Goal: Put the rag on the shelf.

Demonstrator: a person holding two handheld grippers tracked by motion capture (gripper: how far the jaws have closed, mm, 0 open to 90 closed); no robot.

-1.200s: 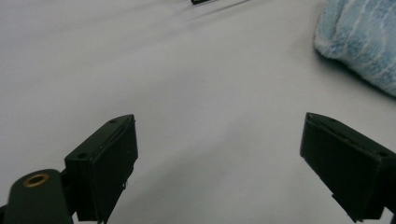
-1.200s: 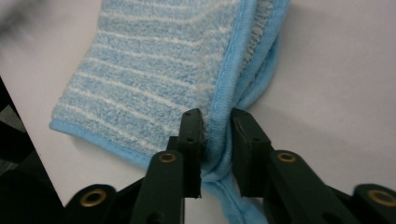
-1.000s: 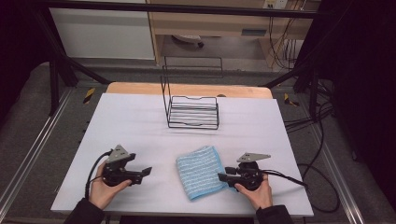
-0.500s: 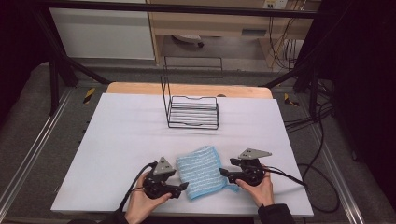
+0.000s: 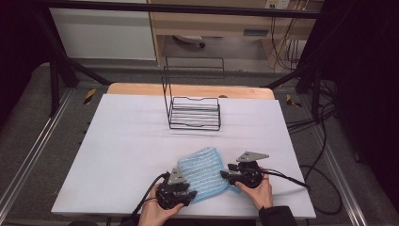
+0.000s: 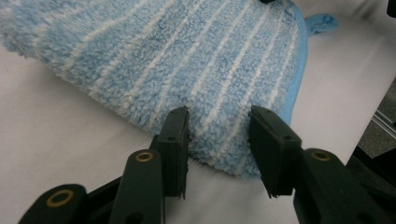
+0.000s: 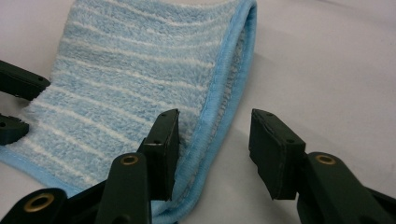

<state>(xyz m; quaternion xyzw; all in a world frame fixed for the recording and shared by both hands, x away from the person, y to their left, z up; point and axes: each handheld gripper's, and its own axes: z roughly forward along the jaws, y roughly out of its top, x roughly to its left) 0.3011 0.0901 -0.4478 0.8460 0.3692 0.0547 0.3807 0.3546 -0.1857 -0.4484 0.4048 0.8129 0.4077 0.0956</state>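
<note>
A folded light-blue striped cloth (image 5: 203, 170) lies on the white table (image 5: 122, 141) near its front edge. My left gripper (image 5: 189, 194) is open at the cloth's near left corner, and the fluffy edge of the cloth (image 6: 219, 116) sits between its jaws. My right gripper (image 5: 225, 175) is open at the cloth's right side. The bound blue hem of the cloth (image 7: 219, 107) runs between its jaws. At the left of the right gripper view the left gripper's black fingers (image 7: 16, 84) show.
A black wire rack (image 5: 194, 110) stands upright at the back middle of the table. Cables (image 5: 291, 179) trail from both grippers toward the front and right. Beyond the table are a wooden strip (image 5: 188, 89) and shelving.
My left gripper has moved right along the front edge, from the bare table to the cloth's near corner. The right gripper has closed in slightly on the cloth's right edge.
</note>
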